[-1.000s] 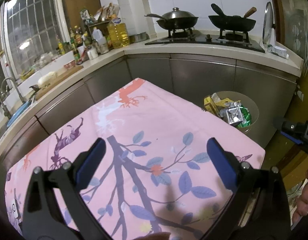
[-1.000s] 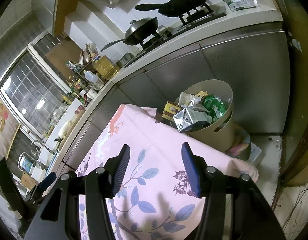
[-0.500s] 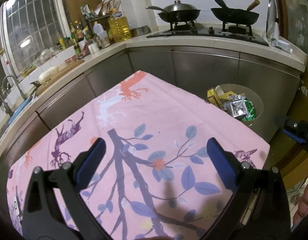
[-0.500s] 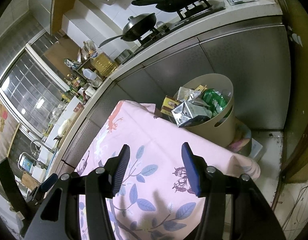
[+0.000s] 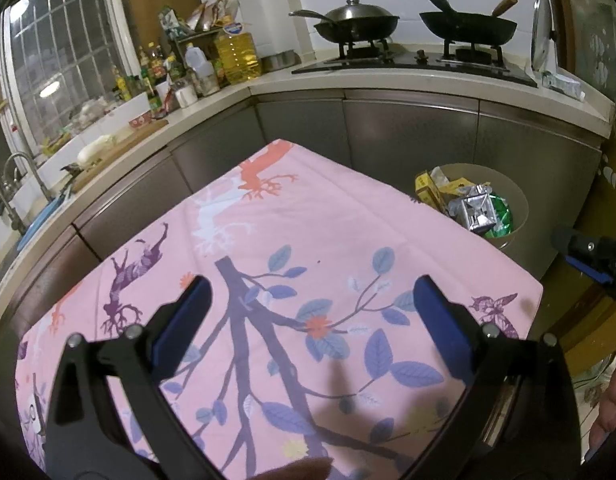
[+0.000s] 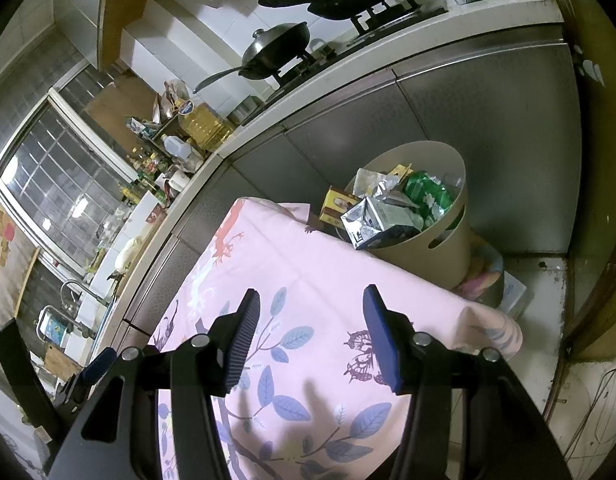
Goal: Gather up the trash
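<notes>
Beige round plastic trash bin (image 6: 436, 248) is partly hidden behind the desk edge, stuffed with a silver foil carton (image 6: 378, 222) and green wrapper (image 6: 426, 196); its lower half is cut off in the left view. Left tongs (image 5: 312, 304) and right tongs (image 6: 310, 328) both hover released, empty, over the pink leaf-print tablecloth desk (image 5: 308, 224), bin at 2 o'clock. Grey kitchen cabinets (image 5: 408, 132) stand at 12 o'clock, with black woks (image 5: 468, 26) above.

Home kitchen — woks (image 5: 358, 20) on gas stove (image 5: 412, 62), sink tap (image 5: 22, 168), oil bottles (image 5: 238, 56) along counter.
</notes>
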`<state>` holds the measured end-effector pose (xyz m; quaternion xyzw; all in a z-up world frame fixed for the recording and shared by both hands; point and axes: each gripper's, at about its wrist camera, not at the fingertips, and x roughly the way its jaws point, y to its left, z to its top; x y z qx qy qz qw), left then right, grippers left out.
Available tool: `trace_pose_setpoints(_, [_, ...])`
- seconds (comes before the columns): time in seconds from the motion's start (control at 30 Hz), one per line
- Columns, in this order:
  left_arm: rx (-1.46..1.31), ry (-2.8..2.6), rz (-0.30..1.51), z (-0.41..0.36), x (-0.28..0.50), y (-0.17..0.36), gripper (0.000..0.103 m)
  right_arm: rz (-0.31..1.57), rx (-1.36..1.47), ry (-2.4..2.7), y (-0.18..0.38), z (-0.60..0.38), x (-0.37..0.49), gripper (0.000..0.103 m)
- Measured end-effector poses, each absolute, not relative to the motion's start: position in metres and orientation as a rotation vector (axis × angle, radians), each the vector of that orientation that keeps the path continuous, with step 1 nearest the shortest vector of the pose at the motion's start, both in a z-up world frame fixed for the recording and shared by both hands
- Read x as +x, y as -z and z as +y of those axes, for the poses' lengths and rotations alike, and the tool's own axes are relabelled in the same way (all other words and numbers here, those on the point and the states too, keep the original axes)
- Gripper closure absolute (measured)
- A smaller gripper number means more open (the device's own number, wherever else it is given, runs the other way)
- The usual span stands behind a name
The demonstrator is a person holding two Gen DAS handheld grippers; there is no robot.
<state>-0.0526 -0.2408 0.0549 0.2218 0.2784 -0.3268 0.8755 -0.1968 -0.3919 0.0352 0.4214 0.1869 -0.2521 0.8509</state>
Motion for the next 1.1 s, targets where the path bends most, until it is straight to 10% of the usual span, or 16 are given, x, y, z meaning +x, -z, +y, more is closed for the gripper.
trace_pose_setpoints(1.1, [0.506, 0.711, 0.622, -0.244, -0.049, -0.042, 0.006, 0.397, 0.892, 0.529, -0.034, -0.395, -0.195, 0.052])
